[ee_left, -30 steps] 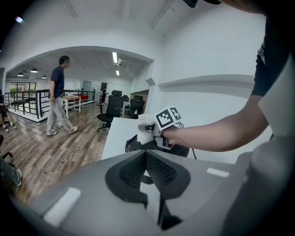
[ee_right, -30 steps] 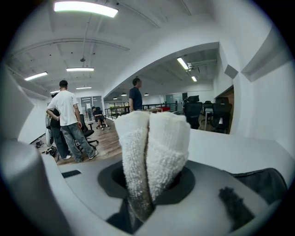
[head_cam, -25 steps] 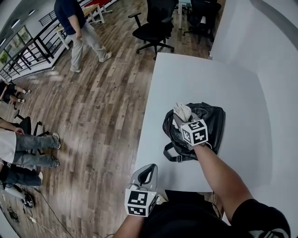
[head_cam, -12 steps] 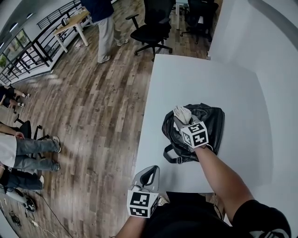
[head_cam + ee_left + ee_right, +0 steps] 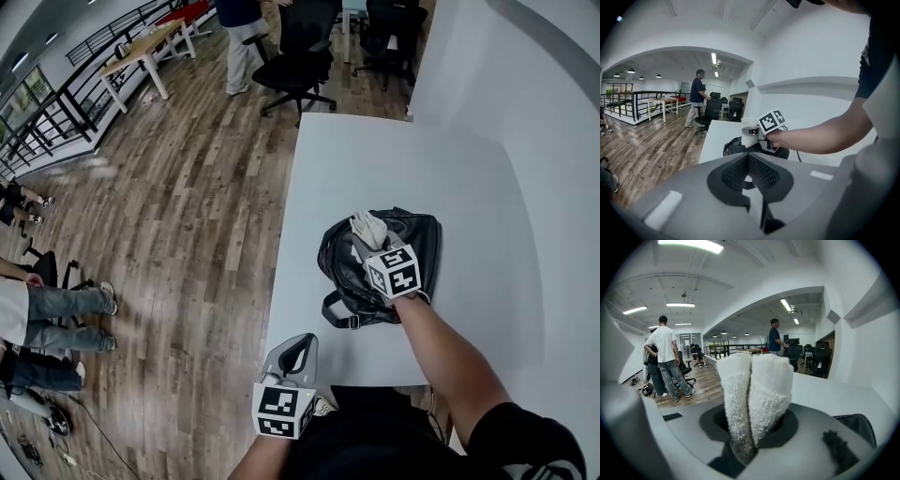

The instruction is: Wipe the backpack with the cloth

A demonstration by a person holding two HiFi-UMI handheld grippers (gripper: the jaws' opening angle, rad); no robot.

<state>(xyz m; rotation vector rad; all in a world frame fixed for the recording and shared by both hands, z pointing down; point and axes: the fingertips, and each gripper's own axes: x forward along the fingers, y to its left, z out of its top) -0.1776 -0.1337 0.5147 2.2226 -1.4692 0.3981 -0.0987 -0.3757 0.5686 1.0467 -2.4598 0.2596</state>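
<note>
Your right gripper [image 5: 364,244] pinches a folded white terry cloth [image 5: 367,226] between its jaws, the two plush lobes of the fold bulging out past the tips in the right gripper view, and it holds that cloth at the near-left top of a black, smooth-skinned soft backpack [image 5: 419,240]. The backpack lies slumped on its side on the white tabletop [image 5: 403,159], towards the near half of it, with a buckled black strap [image 5: 340,320] trailing towards you. Your left gripper [image 5: 292,355] hangs off the table's near edge by your body, its jaws pressed together on nothing, well apart from the bag. The cloth looks light and yielding, so the grip low on its fold seems about right, leaving soft pile free to meet the surface. The bag looks limp, not stiff, and its sleek skin on a slick table suggests it may crease or skate under a firm stroke; the strap or the bag's upper rim looks like the sensible place for the left gripper to steady it.
</note>
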